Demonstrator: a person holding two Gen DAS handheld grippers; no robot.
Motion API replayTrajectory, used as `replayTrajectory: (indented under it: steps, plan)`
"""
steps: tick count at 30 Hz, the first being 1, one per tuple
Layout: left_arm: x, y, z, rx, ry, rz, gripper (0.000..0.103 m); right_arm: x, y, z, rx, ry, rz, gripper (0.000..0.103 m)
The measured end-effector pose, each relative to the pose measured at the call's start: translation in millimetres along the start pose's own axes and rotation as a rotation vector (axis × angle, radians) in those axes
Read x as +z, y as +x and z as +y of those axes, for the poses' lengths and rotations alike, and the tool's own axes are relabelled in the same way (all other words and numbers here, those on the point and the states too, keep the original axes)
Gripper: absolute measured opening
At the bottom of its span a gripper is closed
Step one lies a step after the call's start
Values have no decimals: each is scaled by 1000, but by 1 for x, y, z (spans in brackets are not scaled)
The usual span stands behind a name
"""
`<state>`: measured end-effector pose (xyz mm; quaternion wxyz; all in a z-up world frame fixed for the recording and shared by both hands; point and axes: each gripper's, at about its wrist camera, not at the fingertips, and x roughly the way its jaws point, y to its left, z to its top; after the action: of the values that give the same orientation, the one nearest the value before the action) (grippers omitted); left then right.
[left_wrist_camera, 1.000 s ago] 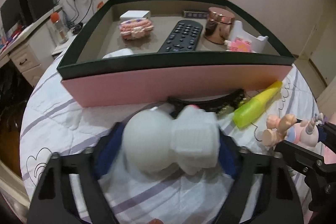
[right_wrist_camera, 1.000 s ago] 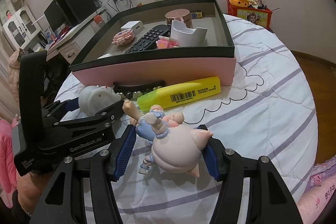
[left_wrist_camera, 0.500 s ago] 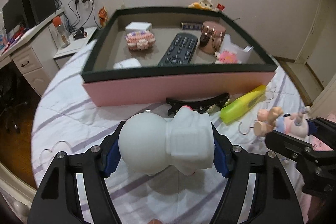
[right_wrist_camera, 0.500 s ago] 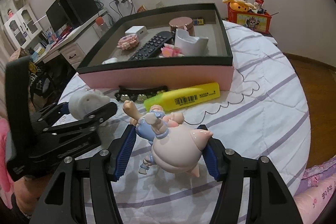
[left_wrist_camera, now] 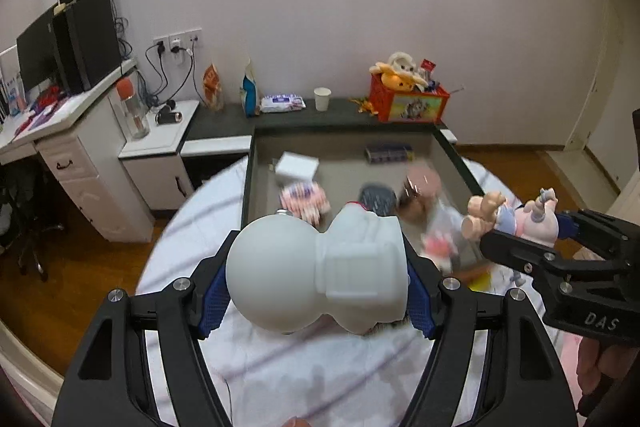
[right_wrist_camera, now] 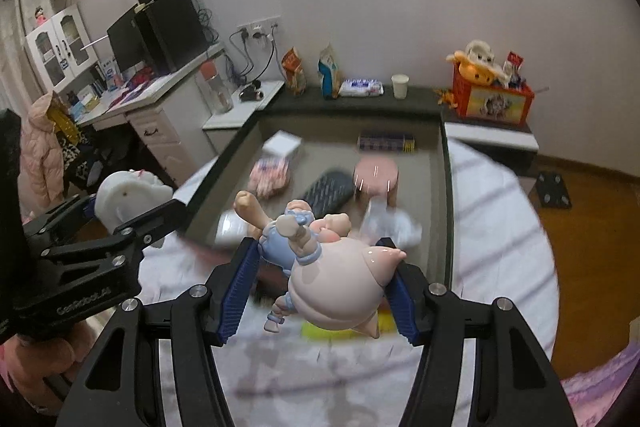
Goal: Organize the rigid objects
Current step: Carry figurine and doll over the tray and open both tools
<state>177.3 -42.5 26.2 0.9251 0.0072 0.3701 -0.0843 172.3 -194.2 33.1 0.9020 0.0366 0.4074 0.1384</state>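
My left gripper is shut on a white astronaut figure and holds it high above the near left part of the dark-rimmed box. My right gripper is shut on a pink pig figurine with a blue outfit, raised over the box's near edge. In the left wrist view the pig shows at the right; in the right wrist view the astronaut shows at the left. A yellow highlighter lies on the bed below.
Blurred in the box are a black remote, a copper jar, a white box, pink beads and a white holder. Behind stand a dark shelf, a red toy crate and a desk.
Both grippers have risen well above the bed with their figures and moved forward over the box. The view now looks down into the box.
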Motion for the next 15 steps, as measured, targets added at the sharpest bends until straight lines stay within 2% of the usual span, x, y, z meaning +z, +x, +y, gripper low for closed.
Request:
replayTrajectory:
  steps: [5,10,15]
  plan:
    - [35,37,4,2,5,17,73,44,35,-14,-31,17,15,61]
    - [62,91,8,8,6,65,73,69,79,-31,-62,46,59,61]
    - [75,136,7,12,13,107,73,84,119,-50,-94,71,106,61]
